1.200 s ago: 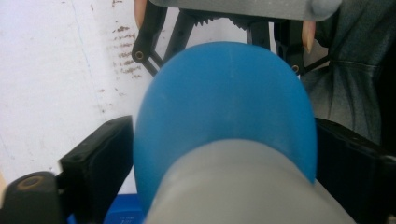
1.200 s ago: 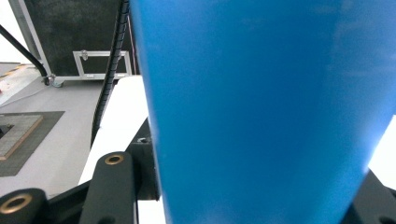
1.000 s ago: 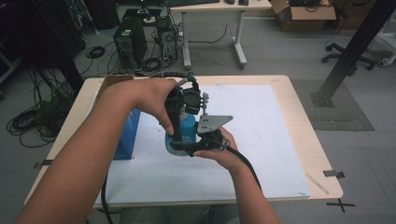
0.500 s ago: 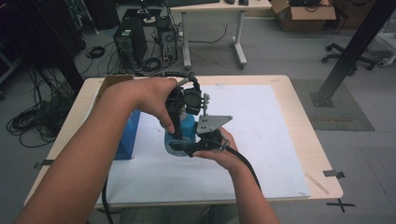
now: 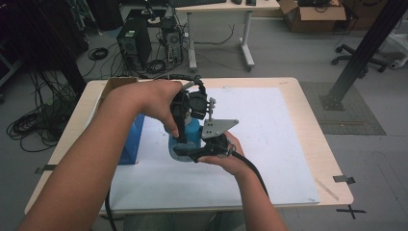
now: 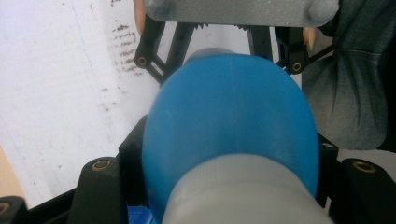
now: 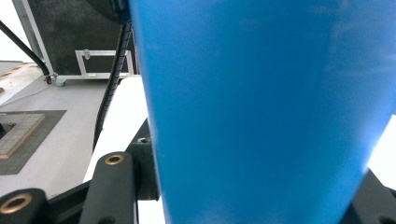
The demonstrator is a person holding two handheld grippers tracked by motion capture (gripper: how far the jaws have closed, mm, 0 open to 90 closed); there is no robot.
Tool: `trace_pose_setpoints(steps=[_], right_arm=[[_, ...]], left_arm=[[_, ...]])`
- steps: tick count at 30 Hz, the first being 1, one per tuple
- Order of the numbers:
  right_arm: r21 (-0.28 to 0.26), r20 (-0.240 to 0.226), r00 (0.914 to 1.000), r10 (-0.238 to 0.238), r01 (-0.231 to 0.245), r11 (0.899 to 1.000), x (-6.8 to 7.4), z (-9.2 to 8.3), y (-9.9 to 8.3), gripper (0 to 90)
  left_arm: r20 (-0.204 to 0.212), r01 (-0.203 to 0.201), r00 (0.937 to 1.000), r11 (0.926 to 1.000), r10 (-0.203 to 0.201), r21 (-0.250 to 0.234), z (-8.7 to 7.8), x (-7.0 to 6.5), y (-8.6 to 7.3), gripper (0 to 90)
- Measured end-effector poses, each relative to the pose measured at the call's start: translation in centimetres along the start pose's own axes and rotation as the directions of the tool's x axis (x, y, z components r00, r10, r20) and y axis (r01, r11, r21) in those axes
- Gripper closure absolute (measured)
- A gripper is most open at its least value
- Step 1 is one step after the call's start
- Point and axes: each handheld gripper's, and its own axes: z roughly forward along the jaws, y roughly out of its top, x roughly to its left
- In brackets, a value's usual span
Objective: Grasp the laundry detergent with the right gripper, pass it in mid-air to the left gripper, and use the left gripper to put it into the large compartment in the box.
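Bottle [image 5: 185, 139]: blue, pale grey cap, near the middle of the white sheet [image 5: 269, 139], just right of the blue box [image 5: 132, 142].
Left gripper [image 5: 185, 113]: jaws have just closed, apparently pinching the bottle's cap end.
Right gripper [image 5: 197, 151]: clamped on the bottle's body, low down.
Box: near the sheet's left edge.

A blue bottle [image 7: 266, 112] stood right against the lens, upright and smooth, running from twelve o'clock down to six and covering the whole three o'clock side. The right gripper [image 7: 261, 205] was clamped on it, one black jaw with brass rivets showing at seven o'clock, pressed to the bottle's side. Behind, at nine o'clock, lay the white table sheet [image 7: 119, 121], a black cable [image 7: 109, 88] trailing across it. At eleven o'clock sat a dark case [image 7: 70, 28] with a metal handle.
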Motion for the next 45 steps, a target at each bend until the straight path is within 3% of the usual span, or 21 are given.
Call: trace_pose_setpoints(steps=[14,21,35,40,45], right_arm=[[-0.012,-0.004,1.0000,0.000,0.000,1.000,0.06,0.08,0.06,44.4],[-0.038,-0.003,1.0000,-0.007,0.007,0.999,0.13,-0.03,0.18,43.2],[-0.054,-0.005,1.0000,-0.001,0.001,0.999,0.24,0.01,0.08,41.7],[-0.053,-0.002,0.9995,0.031,-0.031,0.998,0.26,0.08,-0.13,27.4],[-0.053,0.017,0.9990,0.041,-0.040,0.998,0.32,0.02,-0.18,22.2]], left_arm=[[-0.007,0.004,1.0000,0.9997,-0.004,0.025,-0.27,-0.10,0.10,38.2],[-0.007,-0.001,1.0000,1.0000,0.001,0.003,-0.77,-0.12,-0.10,38.3],[-0.001,0.007,1.0000,0.9999,-0.007,0.015,-0.85,-0.11,-0.06,38.3],[-0.002,0.013,0.9999,0.9998,-0.013,0.012,-0.87,0.10,-0.18,38.3],[0.000,0.014,0.9999,0.9997,-0.014,0.021,-0.79,0.18,-0.13,38.3]])
